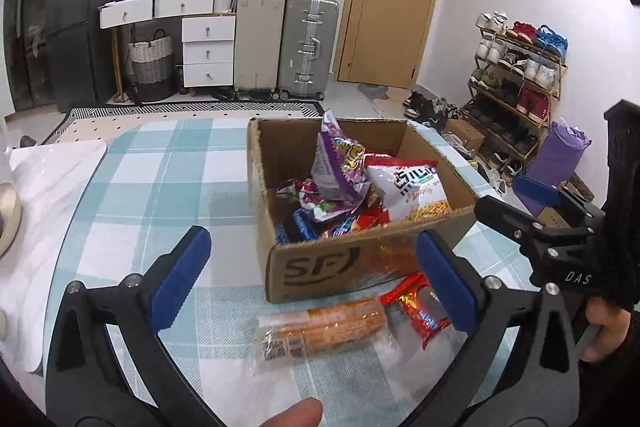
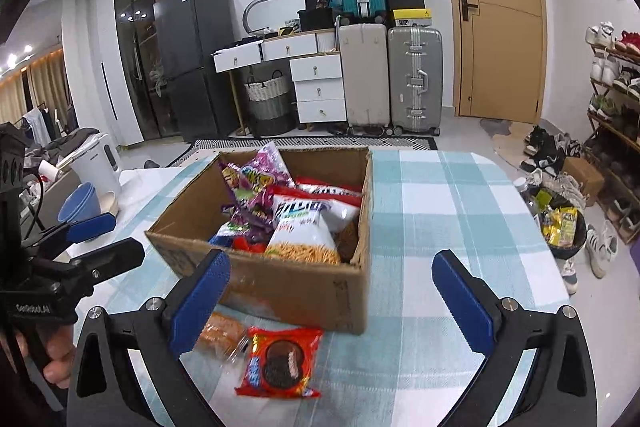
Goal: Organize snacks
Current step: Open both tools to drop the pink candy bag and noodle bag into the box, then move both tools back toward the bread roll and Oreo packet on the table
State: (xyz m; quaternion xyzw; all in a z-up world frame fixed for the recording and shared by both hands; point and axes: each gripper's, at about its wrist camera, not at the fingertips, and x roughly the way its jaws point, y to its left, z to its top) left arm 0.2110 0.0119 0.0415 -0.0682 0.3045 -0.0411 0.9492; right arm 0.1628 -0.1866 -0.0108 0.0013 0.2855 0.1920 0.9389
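Observation:
A cardboard box (image 1: 320,269) (image 2: 304,291) with several snack bags stands on the checked tablecloth. In front of it lie a long clear pack of orange biscuits (image 1: 324,327) (image 2: 220,333) and a red cookie packet (image 1: 420,307) (image 2: 282,363). My left gripper (image 1: 316,281) is open and empty, hovering above the biscuit pack. My right gripper (image 2: 334,299) is open and empty, hovering above the red packet; it also shows in the left wrist view (image 1: 516,199). The left gripper shows at the left edge of the right wrist view (image 2: 108,239).
The checked tablecloth (image 2: 440,211) covers the table. A white cloth (image 1: 44,195) and a bowl (image 1: 8,219) lie on the left. Blue bowls (image 2: 80,205) and a white appliance (image 2: 100,159) stand beyond. A shoe rack (image 1: 516,75) and a bin with wrappers (image 2: 560,223) are right.

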